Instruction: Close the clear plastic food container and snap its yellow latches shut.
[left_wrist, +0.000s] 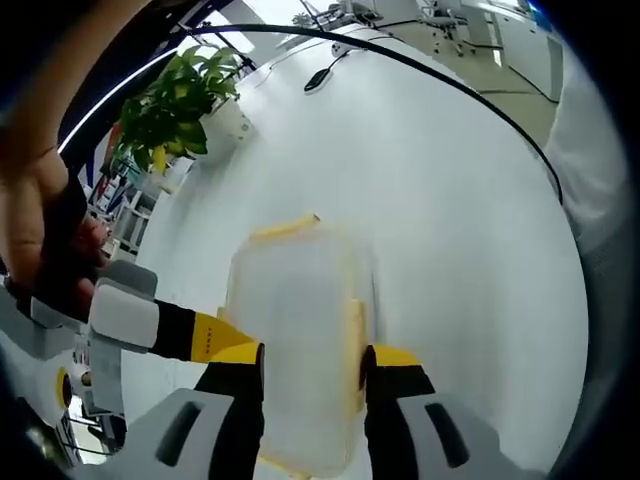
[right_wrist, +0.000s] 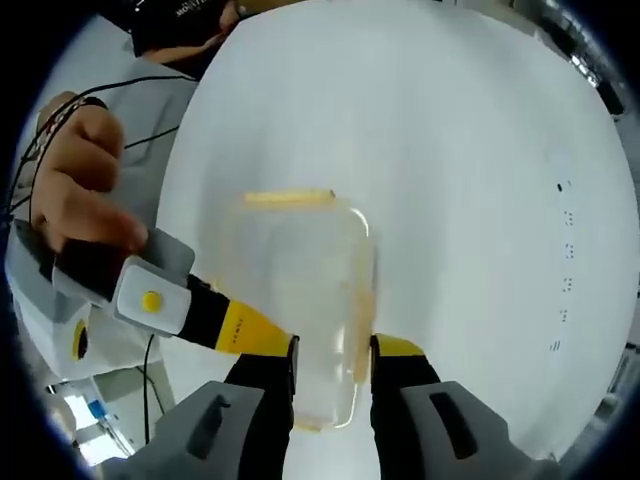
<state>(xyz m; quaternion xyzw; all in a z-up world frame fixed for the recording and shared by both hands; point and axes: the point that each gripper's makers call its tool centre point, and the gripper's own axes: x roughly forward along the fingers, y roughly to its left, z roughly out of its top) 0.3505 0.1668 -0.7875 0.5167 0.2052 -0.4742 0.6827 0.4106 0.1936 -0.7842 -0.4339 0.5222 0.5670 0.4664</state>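
The clear plastic food container (left_wrist: 295, 300) lies on the white table (left_wrist: 460, 200) with its cloudy lid on top. One yellow latch (left_wrist: 285, 228) runs along its far end and another (left_wrist: 355, 335) along its right side. My left gripper (left_wrist: 312, 362) has a jaw against each side of the container's near part. In the right gripper view the container (right_wrist: 300, 290) shows a yellow latch (right_wrist: 290, 198) at its far end, and my right gripper (right_wrist: 332, 358) clamps its near part the same way. The other gripper's yellow tip (left_wrist: 225, 345) (right_wrist: 245, 330) reaches in from the left beside the container.
A potted plant (left_wrist: 170, 110) stands at the table's far left. A black cable (left_wrist: 400, 60) curves across the far side past a small dark object (left_wrist: 318, 78). A person's hand (right_wrist: 85, 190) holds the other gripper, with their body behind it.
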